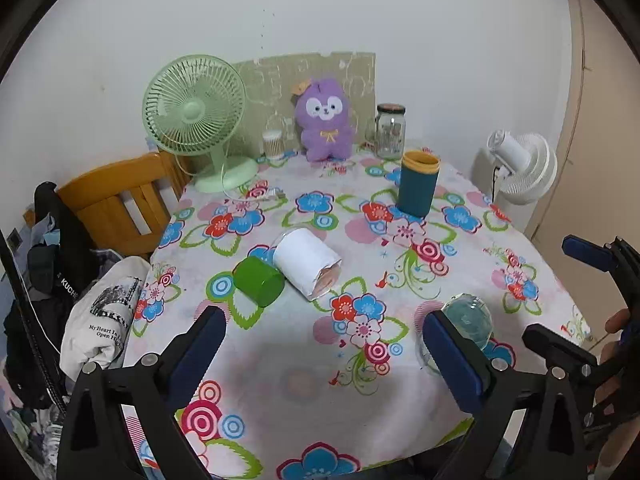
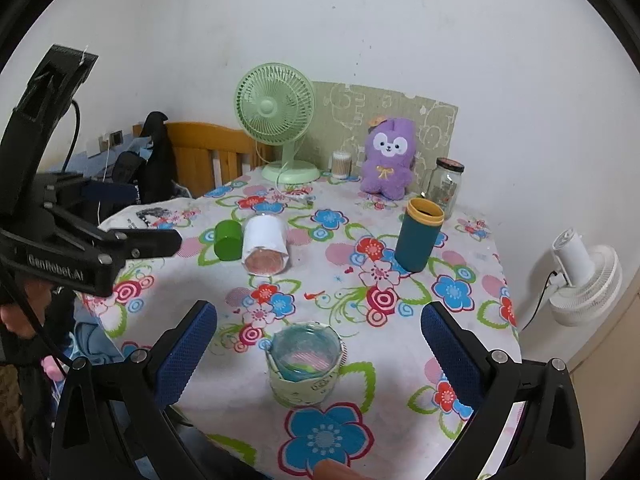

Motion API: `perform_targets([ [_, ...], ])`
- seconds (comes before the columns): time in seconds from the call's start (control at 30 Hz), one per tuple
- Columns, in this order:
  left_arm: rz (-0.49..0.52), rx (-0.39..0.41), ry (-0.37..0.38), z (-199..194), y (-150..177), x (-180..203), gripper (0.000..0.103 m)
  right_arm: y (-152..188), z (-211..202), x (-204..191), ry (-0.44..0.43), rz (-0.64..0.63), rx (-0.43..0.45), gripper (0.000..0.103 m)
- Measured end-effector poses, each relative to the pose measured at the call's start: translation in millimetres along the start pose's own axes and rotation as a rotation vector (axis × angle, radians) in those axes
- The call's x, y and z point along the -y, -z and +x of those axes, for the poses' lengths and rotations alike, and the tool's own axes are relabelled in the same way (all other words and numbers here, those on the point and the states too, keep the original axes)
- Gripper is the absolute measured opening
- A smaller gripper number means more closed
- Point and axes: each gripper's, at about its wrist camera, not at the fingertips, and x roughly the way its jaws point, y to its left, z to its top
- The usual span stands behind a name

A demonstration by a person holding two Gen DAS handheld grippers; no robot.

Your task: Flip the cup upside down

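A clear glass cup (image 2: 306, 364) with a pale patterned sleeve stands upright, mouth up, near the table's front edge. It lies between the blue-padded fingers of my right gripper (image 2: 319, 350), which is open and not touching it. In the left wrist view the cup (image 1: 466, 320) sits just behind the right finger of my left gripper (image 1: 324, 354), which is open and empty above the floral cloth. The right gripper's body (image 1: 592, 320) shows at the right edge of the left wrist view.
On the floral table (image 2: 400, 320) stand a teal cup with yellow rim (image 2: 418, 240), a green cup on its side (image 2: 228, 240), a white-wrapped jar on its side (image 2: 266, 246), a green fan (image 2: 276, 120), a purple plush (image 2: 388, 156) and a glass jar (image 2: 446, 186). A white fan (image 2: 584, 280) stands at right.
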Motion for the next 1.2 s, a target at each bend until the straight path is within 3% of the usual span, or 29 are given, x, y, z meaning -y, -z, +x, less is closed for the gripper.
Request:
perform_targets([
  [0.13,-0.07,0.064,0.015,-8.6,8.3,-2.5,0.103,-2.3,-10.3,-8.7,0.008,-0.003,0.017,0.103],
  [0.53,-0.183,0.148,0.032,-25.9,21.0,-7.8,0.103,-2.9,-43.7,-24.7,0.043,0.013,0.088,0.103],
  [0.7,-0.187,0.213,-0.012,-37.3,29.9,-4.6,0.103,2.1,-51.6,-29.7,0.082,0.015,0.121,0.103],
  [0.9,-0.23,0.286,-0.071,-41.2,53.3,-1.3,0.103,18.7,-58.7,-42.1,0.202,0.023,0.193,0.103],
  [1.0,-0.226,0.378,-0.154,-47.9,64.0,7.2,0.103,21.1,-55.8,-39.5,0.178,0.079,0.192,0.103],
  [1.07,-0.192,0.401,-0.169,-50.1,65.6,13.1,0.103,20.4,-51.7,-35.2,0.149,0.096,0.17,0.103],
  [1.2,-0.164,0.422,-0.164,-52.4,69.5,21.8,0.103,24.2,-52.9,-26.4,0.179,0.145,0.17,0.103],
])
